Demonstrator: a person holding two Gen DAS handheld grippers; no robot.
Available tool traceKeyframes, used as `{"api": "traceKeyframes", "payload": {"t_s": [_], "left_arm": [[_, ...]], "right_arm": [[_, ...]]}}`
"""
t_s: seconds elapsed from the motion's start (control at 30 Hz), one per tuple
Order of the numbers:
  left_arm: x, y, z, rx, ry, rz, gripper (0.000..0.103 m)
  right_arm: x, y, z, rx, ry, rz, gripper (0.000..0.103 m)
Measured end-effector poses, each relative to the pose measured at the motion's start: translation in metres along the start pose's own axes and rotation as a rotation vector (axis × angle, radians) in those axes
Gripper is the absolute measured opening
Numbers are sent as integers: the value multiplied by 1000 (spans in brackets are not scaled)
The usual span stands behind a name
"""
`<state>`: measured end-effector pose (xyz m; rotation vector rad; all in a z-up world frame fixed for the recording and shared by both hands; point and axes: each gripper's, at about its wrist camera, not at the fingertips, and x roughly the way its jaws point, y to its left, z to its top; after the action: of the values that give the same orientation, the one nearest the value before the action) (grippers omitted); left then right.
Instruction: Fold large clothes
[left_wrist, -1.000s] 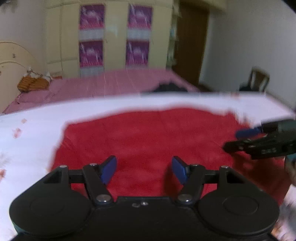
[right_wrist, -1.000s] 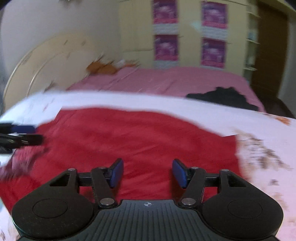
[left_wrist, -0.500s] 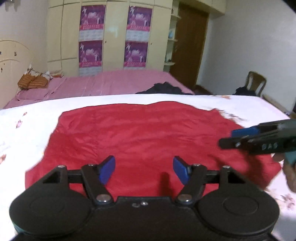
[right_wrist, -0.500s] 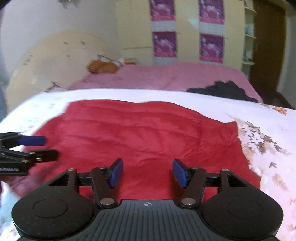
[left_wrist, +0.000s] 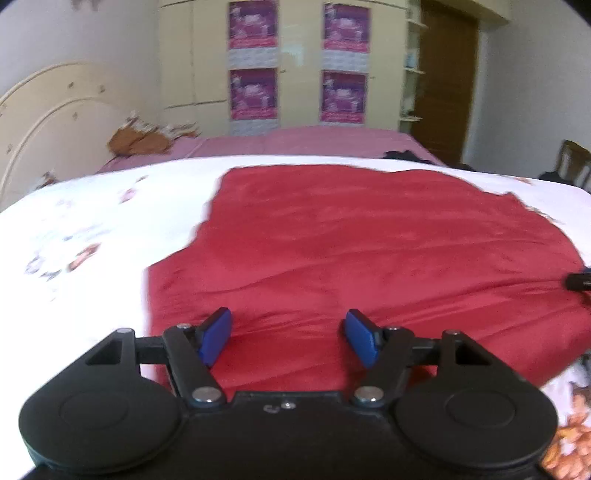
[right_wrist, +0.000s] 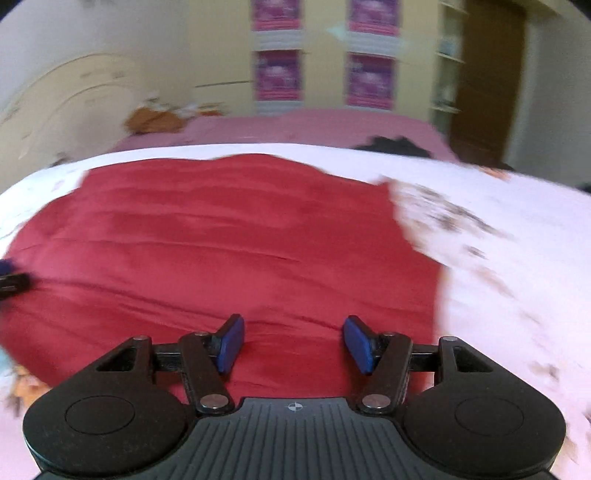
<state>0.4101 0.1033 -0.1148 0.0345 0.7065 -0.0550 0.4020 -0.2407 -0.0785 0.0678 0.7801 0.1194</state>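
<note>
A large red garment (left_wrist: 362, 251) lies spread flat on a white floral sheet (left_wrist: 92, 229); it also fills the right wrist view (right_wrist: 221, 243). My left gripper (left_wrist: 289, 336) is open and empty, low over the garment's near left part, close to its left edge. My right gripper (right_wrist: 293, 343) is open and empty, low over the garment's near right part. The right gripper's tip shows at the right edge of the left wrist view (left_wrist: 580, 281). The left gripper's tip shows at the left edge of the right wrist view (right_wrist: 13, 281).
A pink bed (left_wrist: 303, 142) lies behind, with a black garment (right_wrist: 395, 144) and an orange pillow (left_wrist: 136, 142) on it. A cream headboard (left_wrist: 44, 125) stands at the left, a wardrobe with posters (left_wrist: 295, 62) at the back, a chair (left_wrist: 572, 162) at the right.
Both grippers have moved apart: the left one toward the garment's left side, the right one toward its right side. Each now shows only as a tip at the other view's edge. Both stay open.
</note>
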Motion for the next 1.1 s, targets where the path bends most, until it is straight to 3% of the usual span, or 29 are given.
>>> {"api": "traceKeyframes", "payload": {"t_s": [0.07, 0.13, 0.17, 0.2, 0.27, 0.33, 0.47, 0.73, 0.83, 0.87, 0.9, 0.93, 0.97, 1.1], "left_arm": [[2, 7, 2, -14, 14, -4, 77], [-5, 7, 8, -33, 12, 13, 65], [-13, 5, 9, -34, -11, 13, 64], [-21, 5, 8, -39, -27, 6, 64], [-29, 3, 6, -47, -39, 0, 64], [-22, -2, 1, -26, 6, 8, 64], [-8, -6, -5, -21, 41, 18, 67], [-10, -9, -4, -15, 51, 41, 68], [-21, -9, 0, -33, 52, 73, 81], [-27, -7, 0, -43, 34, 93, 94], [-34, -6, -3, -54, 13, 111, 101], [-41, -4, -5, -65, -8, 124, 101], [-47, -2, -7, -77, -14, 126, 100], [-71, 15, -23, -212, -8, 84, 93]], "right_arm": [[0, -16, -1, 64, 19, 9, 59], [-13, -24, 4, 96, 5, -1, 58], [-24, -27, 6, 128, -24, 24, 47], [-34, -30, 9, 146, -40, 42, 43], [-49, -32, 7, 160, -70, 47, 41], [-48, -36, 1, 177, -35, 61, 40], [-19, -34, -10, 200, 73, 44, 40], [-21, -36, -4, 184, 91, 50, 40], [-39, -40, 0, 216, 41, 45, 40], [-44, -42, 0, 231, 11, 48, 41], [-49, -44, -1, 241, -6, 53, 45], [-57, -47, -2, 252, -25, 60, 68], [-65, -50, -5, 266, -53, 67, 74], [-85, -68, -20, 387, -51, 121, 74]]}}
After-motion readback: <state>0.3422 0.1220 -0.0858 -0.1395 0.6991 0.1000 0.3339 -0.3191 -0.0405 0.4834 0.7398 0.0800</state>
